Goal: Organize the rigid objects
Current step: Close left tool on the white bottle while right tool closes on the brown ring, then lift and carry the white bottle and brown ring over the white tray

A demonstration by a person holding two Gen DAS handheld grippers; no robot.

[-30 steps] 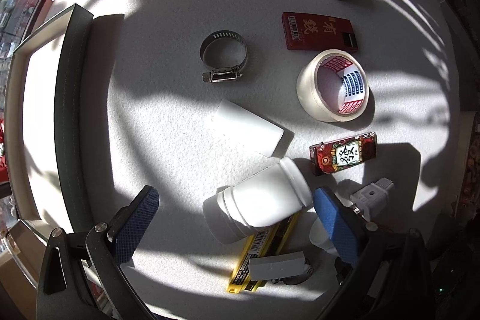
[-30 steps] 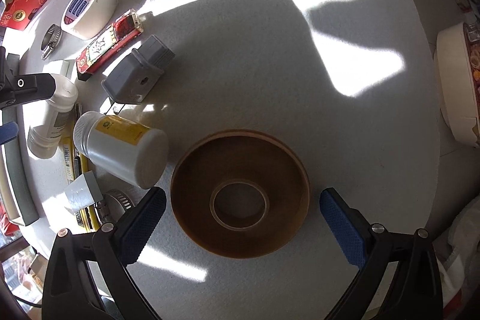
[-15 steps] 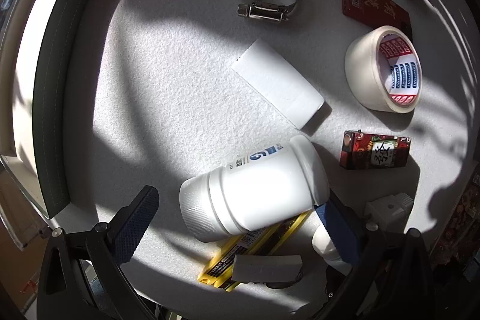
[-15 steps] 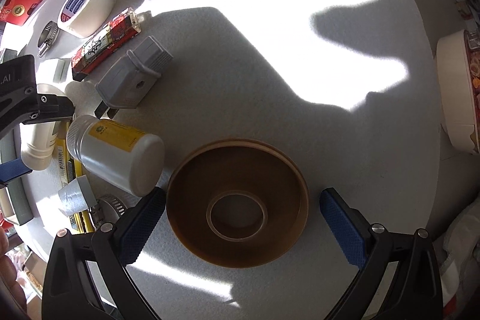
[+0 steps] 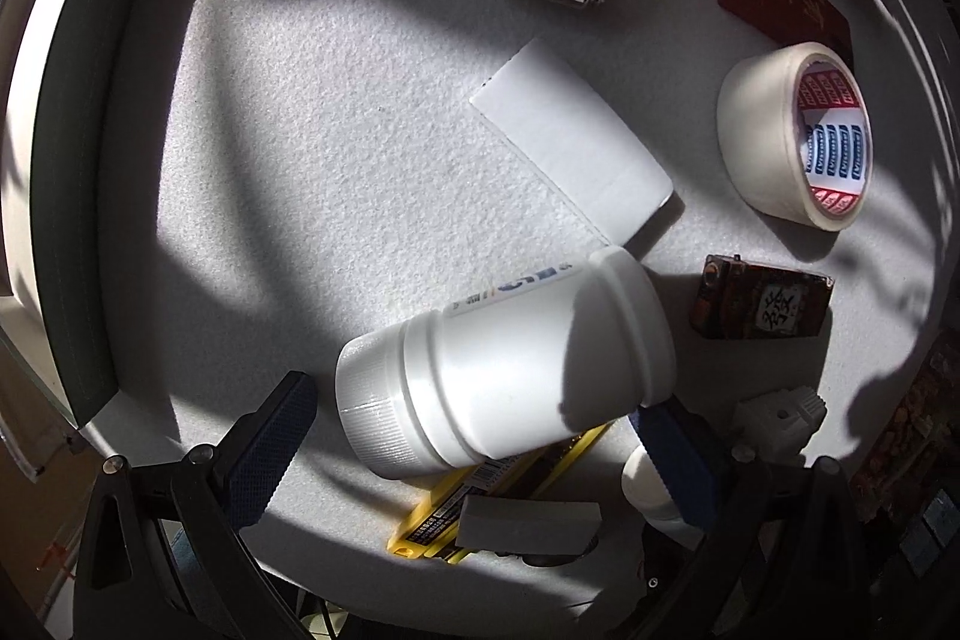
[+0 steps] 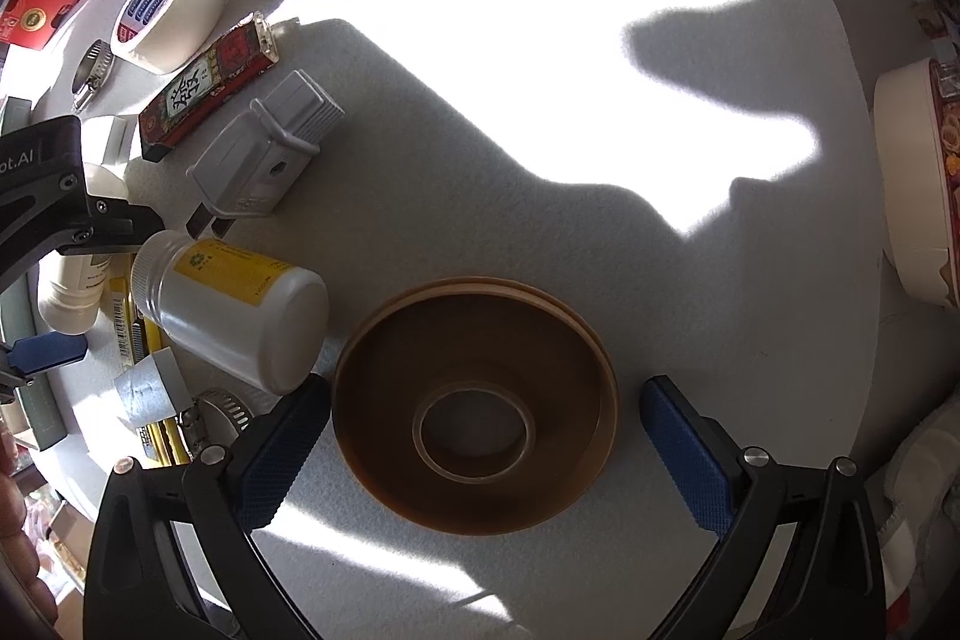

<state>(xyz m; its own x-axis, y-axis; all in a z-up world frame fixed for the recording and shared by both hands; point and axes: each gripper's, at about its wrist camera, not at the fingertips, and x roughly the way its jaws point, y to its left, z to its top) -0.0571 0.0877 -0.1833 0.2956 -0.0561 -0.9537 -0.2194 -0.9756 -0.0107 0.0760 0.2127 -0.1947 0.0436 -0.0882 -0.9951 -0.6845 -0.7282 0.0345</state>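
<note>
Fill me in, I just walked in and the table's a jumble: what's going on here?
A person is sorting clutter with two handheld grippers. The left gripper is open around a white bottle lying on its side, which partly covers a yellow utility knife; nothing is gripped yet. The right gripper is open astride a big brown tape roll lying flat on the white felt table. Tape rolls, a hose clamp and small boxes lie around.
</note>
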